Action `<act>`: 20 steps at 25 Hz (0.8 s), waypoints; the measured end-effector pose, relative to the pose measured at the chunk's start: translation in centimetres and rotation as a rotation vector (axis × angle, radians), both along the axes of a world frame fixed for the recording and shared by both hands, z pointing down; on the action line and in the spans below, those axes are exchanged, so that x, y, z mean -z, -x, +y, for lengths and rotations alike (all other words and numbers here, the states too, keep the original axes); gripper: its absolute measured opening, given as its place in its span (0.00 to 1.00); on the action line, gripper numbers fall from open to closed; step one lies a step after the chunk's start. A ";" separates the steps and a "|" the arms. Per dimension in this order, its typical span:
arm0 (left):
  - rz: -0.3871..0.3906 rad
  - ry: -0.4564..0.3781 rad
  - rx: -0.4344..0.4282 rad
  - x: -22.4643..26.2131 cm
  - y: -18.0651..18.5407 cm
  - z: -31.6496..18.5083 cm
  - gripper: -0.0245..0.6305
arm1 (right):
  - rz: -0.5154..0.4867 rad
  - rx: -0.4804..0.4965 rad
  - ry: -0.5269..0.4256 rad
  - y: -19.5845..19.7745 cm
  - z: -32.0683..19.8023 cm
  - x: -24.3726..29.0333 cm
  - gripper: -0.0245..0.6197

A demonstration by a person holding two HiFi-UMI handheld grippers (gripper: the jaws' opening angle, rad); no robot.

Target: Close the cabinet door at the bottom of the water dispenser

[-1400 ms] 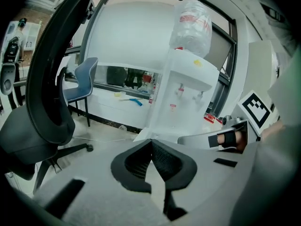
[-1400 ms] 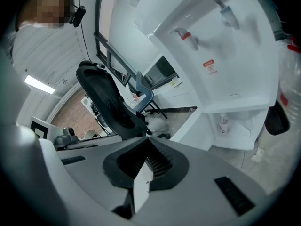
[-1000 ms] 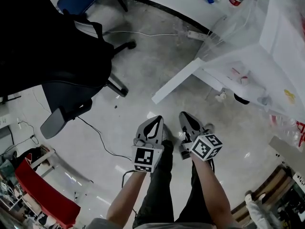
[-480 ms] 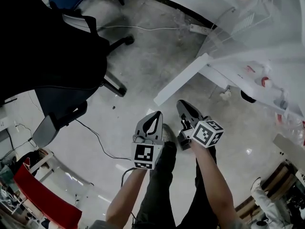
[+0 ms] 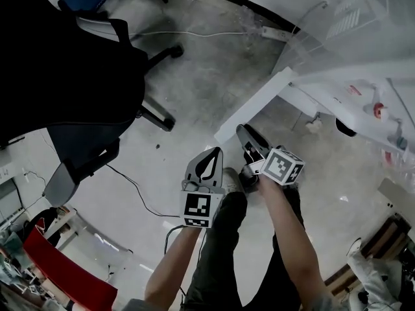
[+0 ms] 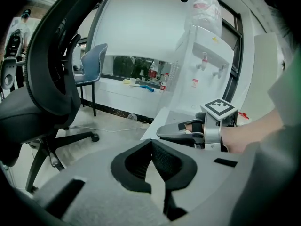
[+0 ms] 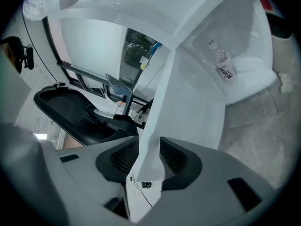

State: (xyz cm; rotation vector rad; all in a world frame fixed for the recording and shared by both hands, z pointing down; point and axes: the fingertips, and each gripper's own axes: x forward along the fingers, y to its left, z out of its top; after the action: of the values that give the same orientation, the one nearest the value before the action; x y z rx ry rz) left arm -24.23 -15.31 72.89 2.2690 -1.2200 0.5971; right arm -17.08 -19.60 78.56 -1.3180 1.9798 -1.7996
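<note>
At the far left of the head view a black office chair [image 5: 84, 76] is seen standing on the grey floor [image 5: 194, 63], and a dark cable [image 5: 133, 186] is seen trailing across the floor below it. Right of the chair, the left gripper [image 5: 215, 151] is held low over the floor. In the left gripper view its jaws [image 6: 151, 142] are shown brought together at the tips, with nothing between them.

Just beside it the right gripper [image 5: 243, 131] is held, its marker cube [image 5: 283, 166] turned upward. Its jaws are spread wide, having just been opening, and in the right gripper view the free edge of the white cabinet door [image 7: 188, 107] is seen standing between them [image 7: 149, 147]. Whether the pads touch the edge cannot be told; no clamping is shown.

The cabinet door [image 5: 259, 102] is swung wide open from the foot of the white water dispenser [image 5: 363, 76], which fills the right of the head view. Behind the door the open compartment [image 7: 244, 41] is laid bare, and what looks like a clear bottle [image 7: 223, 65] is seen inside it.
</note>
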 end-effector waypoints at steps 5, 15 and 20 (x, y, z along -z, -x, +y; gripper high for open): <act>-0.005 0.008 -0.001 -0.3 0.5 0.2 0.05 | -0.035 -0.048 0.045 -0.1 -0.4 -1.0 0.20; -0.003 0.015 -0.039 -1.5 0.2 2.0 0.05 | -0.073 -0.046 0.050 -1.2 0.8 -0.9 0.17; -0.047 0.049 -0.163 -3.0 -2.2 4.2 0.05 | -0.054 -0.014 0.055 -2.8 2.4 -0.7 0.16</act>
State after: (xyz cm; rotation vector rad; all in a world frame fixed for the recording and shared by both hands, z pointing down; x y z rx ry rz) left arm -22.02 -11.09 75.87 2.3396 -1.0365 0.7355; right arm -14.23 -17.20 79.29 -1.2818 1.9023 -1.8748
